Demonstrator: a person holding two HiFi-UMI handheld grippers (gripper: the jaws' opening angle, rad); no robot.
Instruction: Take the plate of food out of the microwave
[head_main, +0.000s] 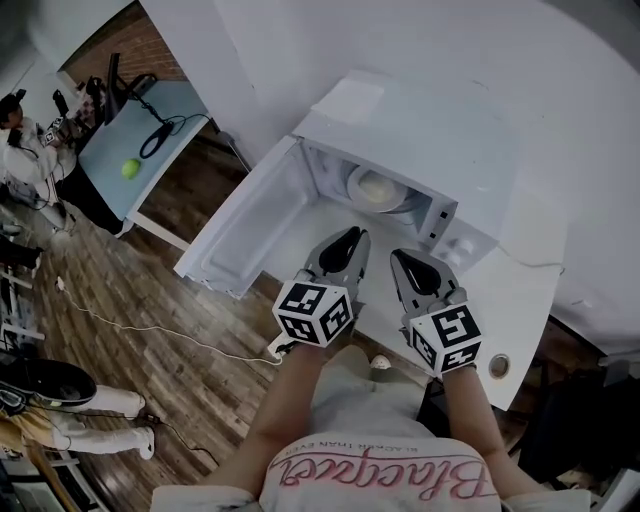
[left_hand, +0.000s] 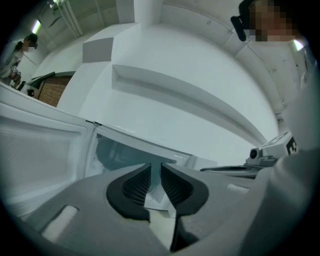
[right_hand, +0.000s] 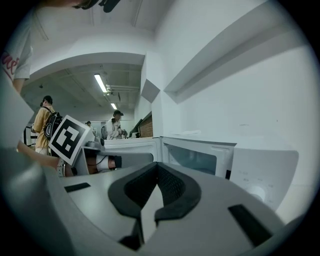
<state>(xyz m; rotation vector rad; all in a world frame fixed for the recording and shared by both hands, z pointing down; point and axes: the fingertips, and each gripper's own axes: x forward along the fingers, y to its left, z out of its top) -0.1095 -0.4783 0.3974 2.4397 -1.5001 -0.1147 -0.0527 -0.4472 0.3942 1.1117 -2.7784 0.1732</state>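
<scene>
White counter (head_main: 528, 292) carries a white microwave (head_main: 405, 130) set against the wall. Its door (head_main: 245, 225) is swung fully open to the left, cavity exposed.

Plate of food (head_main: 380, 190) sits inside the cavity on the floor of the oven, toward the back, pale food heaped on it. It is not yet touched and not lifted.

Both tools are held side by side in front of the cavity mouth, outside it and apart from the plate.

- **Left tool** (head_main: 352, 235): in its own view (left_hand: 155, 167) the pads stand slightly spread, a narrow slit between them with nothing in it. It points into the open cavity.
- **Right tool** (head_main: 400, 255): in its own view (right_hand: 157, 166) the pads are pressed together at the tips, with nothing pinched. It faces the microwave front by the control panel side.

Key relation: the plate lies straight ahead and deeper in, roughly on the line between the two tools. That puts it a bit right of the left tool's axis and a bit left of the right tool's. The left tool's tip looks the nearer one (marginally, judged from the head view only).

Likely next step: reach forward through the mouth and spread the pads wider to take the rim. The open door on the left bounds the left tool's side room
</scene>
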